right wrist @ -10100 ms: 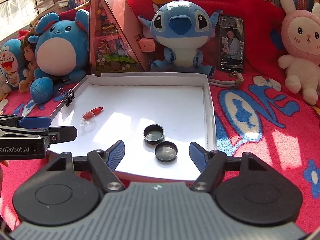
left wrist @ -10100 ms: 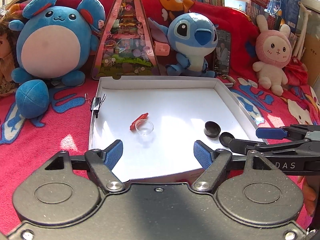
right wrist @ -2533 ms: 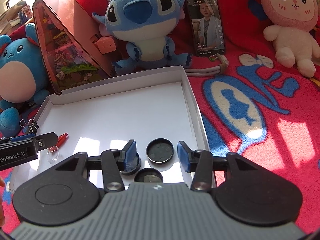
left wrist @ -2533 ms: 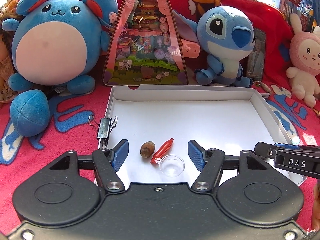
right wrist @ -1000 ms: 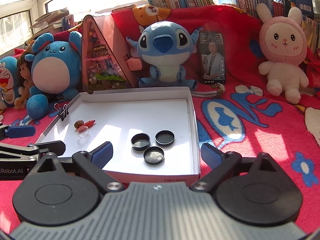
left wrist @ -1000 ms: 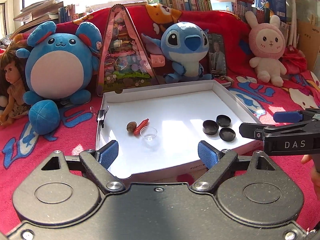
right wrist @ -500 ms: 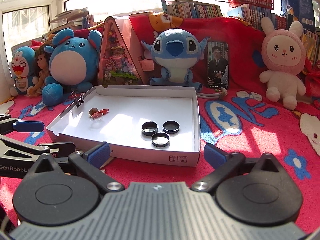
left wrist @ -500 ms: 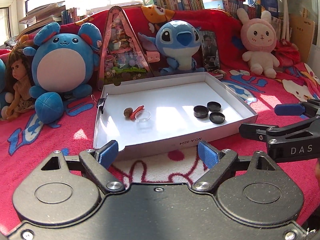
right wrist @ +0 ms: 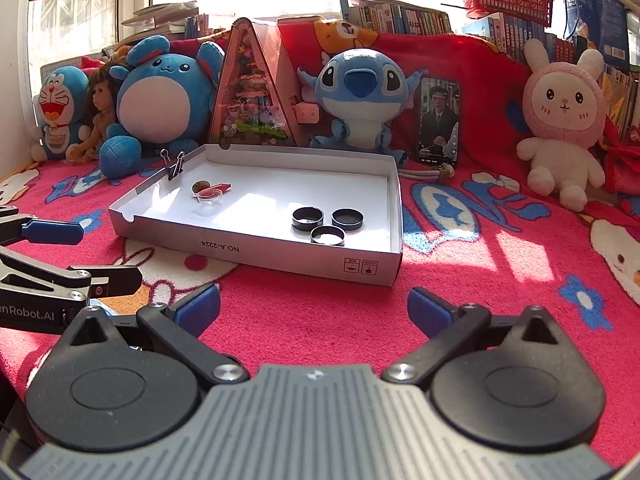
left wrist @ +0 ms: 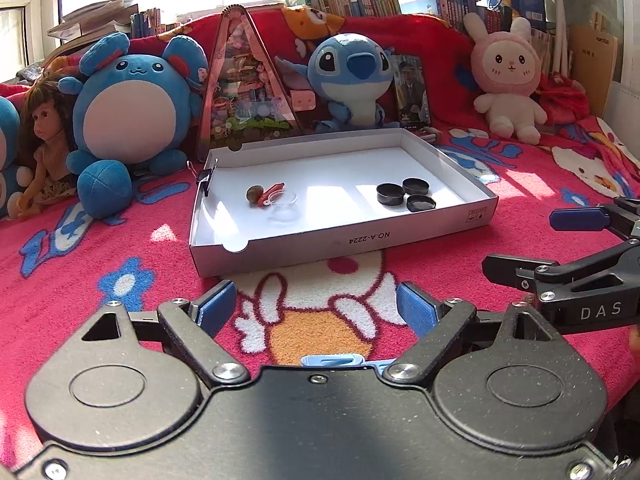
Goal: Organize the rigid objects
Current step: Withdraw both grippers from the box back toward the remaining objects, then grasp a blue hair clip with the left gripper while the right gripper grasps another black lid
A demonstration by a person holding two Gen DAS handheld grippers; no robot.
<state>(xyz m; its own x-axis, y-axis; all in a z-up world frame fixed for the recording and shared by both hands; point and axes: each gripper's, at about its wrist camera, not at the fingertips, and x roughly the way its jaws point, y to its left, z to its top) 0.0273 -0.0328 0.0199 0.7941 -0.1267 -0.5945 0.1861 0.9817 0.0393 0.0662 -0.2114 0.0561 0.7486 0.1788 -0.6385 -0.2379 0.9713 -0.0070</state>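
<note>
- Three black round caps point(right wrist: 327, 222) sit clustered at the right side of the white cardboard tray point(right wrist: 280, 254); a brown nut point(left wrist: 253, 193), red piece point(left wrist: 271, 193) and clear dish point(left wrist: 285, 200) lie at its left.
- Left hand-held gripper point(left wrist: 316, 310) and right hand-held gripper point(right wrist: 314, 310) both gape wide, empty, above the red blanket point(right wrist: 480, 280), short of the tray.

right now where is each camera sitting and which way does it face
Left wrist: sits on the left hand-held gripper, low over the blanket, facing the white box; its own open blue fingers show, with the right hand-held gripper at the right edge.
Right wrist: sits on the right hand-held gripper, facing the same white box from further right; its open fingers show, with the left hand-held gripper at the left edge.
Shared: the box, the three black caps and the blue plush.
</note>
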